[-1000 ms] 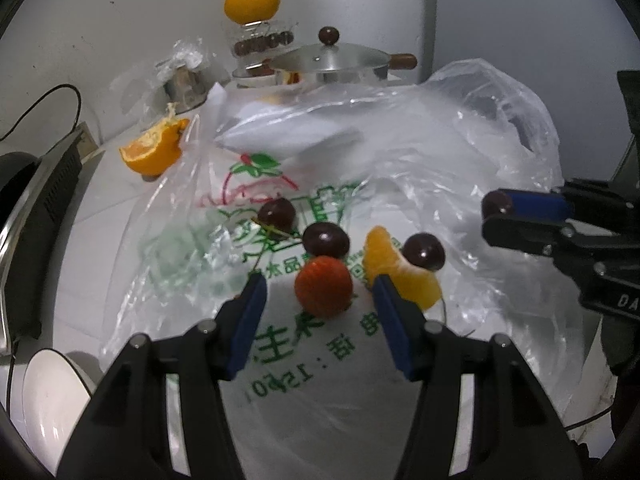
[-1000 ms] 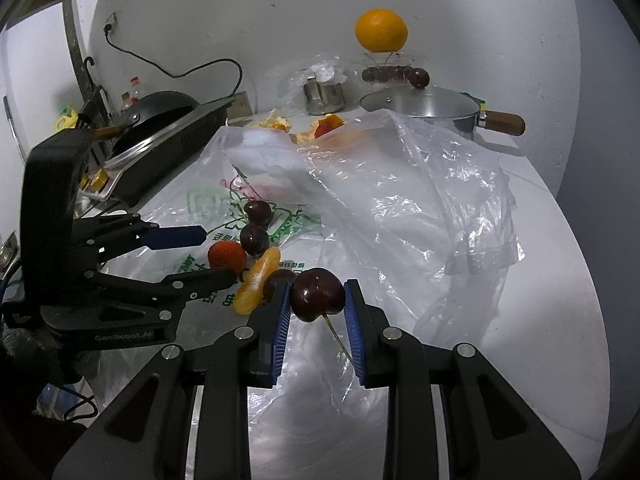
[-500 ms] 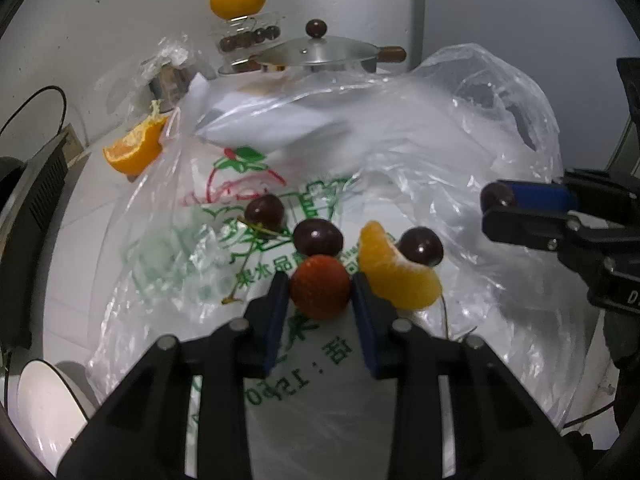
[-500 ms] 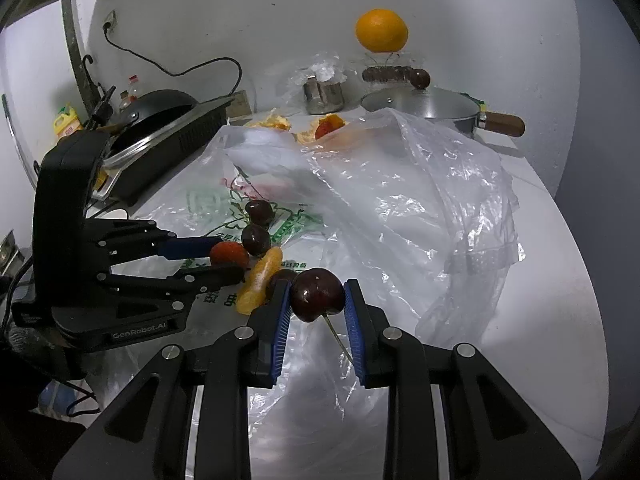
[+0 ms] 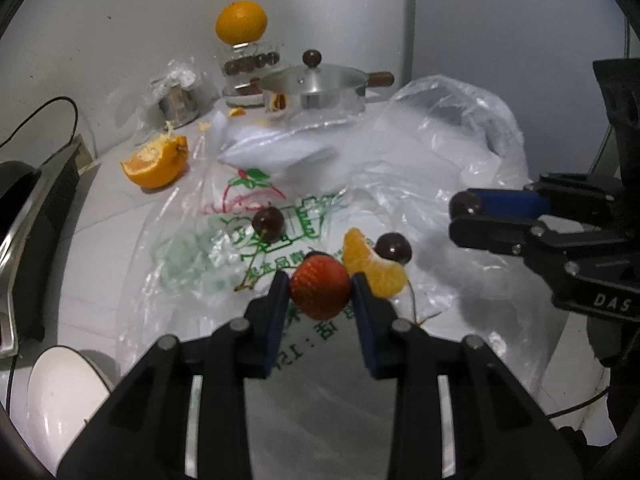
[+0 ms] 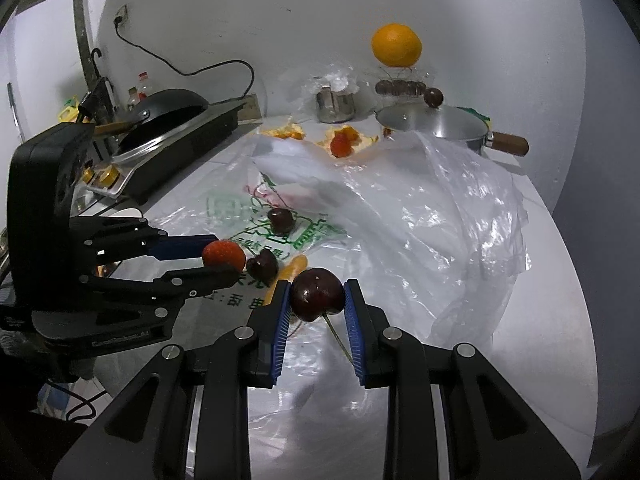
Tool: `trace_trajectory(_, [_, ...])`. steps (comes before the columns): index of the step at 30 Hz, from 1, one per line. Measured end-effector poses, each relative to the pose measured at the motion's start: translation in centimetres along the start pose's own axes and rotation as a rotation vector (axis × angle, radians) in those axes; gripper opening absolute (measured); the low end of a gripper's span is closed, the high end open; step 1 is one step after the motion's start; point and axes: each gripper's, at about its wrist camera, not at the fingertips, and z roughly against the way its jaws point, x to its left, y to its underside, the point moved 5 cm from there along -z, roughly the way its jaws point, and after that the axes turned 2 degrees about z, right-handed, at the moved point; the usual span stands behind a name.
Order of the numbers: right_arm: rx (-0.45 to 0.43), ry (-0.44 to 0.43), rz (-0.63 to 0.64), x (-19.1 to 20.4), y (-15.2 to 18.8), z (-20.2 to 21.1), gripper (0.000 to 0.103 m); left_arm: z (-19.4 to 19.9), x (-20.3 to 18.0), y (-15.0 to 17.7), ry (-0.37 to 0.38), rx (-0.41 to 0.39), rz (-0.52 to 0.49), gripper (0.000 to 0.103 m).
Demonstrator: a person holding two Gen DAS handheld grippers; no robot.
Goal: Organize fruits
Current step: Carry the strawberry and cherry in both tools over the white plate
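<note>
My left gripper (image 5: 319, 290) is shut on a red strawberry (image 5: 319, 287) and holds it just above the printed plastic bag (image 5: 280, 216); it also shows in the right wrist view (image 6: 218, 258). My right gripper (image 6: 317, 296) is shut on a dark cherry (image 6: 317, 294) with its stem hanging down; it shows at the right in the left wrist view (image 5: 464, 216). On the bag lie an orange segment (image 5: 372, 266) and two cherries (image 5: 269, 219) (image 5: 394, 247).
At the back stand a steel pot with lid (image 5: 316, 90), a glass jar with an orange on top (image 5: 241, 22), a metal cup (image 5: 176, 100) and a cut orange half (image 5: 154, 160). A stove with a black pan (image 6: 168, 120) is on the left. A white dish (image 5: 60, 396) sits near left.
My left gripper closed on the strawberry and lifted it off the bag, away from the cherry behind it. My right gripper kept holding its cherry, nearly still.
</note>
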Motion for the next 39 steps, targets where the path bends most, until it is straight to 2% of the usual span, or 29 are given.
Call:
trace_trajectory(23, [-0.037,0.006,0.127,6.9,-2.2,3.2,0.028,9.2,1.7,2.2,-0.017,-0.142,0.071,0.033])
trace_trajectory(39, [-0.040,-0.029,0.200,12.2,-3.0,3.1,0.028,13.6,6.3,5.3,-0.092,-0.192,0.163,0.033])
